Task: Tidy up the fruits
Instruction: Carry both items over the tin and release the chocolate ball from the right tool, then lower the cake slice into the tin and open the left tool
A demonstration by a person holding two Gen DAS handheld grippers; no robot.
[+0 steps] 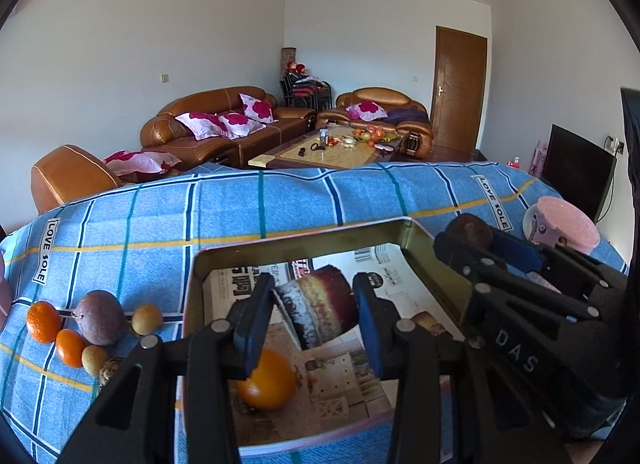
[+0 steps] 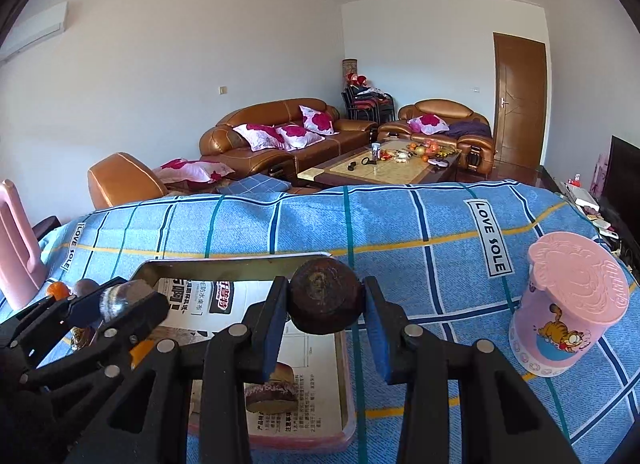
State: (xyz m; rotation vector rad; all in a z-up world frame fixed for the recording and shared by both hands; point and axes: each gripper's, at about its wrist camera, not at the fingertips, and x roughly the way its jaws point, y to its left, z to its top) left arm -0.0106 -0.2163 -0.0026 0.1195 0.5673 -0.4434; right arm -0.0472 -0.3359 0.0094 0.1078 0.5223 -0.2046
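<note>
The bench (image 1: 280, 203), draped in a blue checked cloth, serves as the sorting surface, and the metal tray (image 1: 296, 242) sits near its front edge, within easy reach of both hands. The tray is lined with printed paper, probably so that fruit neither rolls on bare metal nor marks it. The left gripper (image 1: 314, 288) hangs over the tray's middle, clamped on a round fruit (image 1: 316, 312) banded in grey, yellow and dark red; its kind is hard to tell. It seems to be held there so it can go down on open liner. The right gripper (image 2: 326, 290) is clamped on a dark brown fruit (image 2: 326, 304), pads pressing its two sides, and is poised above the tray's far right corner, likely waiting its turn beside the other hand. A pink lidded cup (image 2: 568, 304) stands upright on the cloth to the right, well apart from the tray and out of the working path. One orange (image 1: 266, 380) already lies inside the tray near its front wall, so the task appears under way but far from done. The other fruit waits in a cluster on the cloth left of the tray: a purple fruit (image 1: 100, 318), two small oranges (image 1: 42, 322) and two small yellowish fruits (image 1: 147, 318), close enough for the left hand to fetch them next.
</note>
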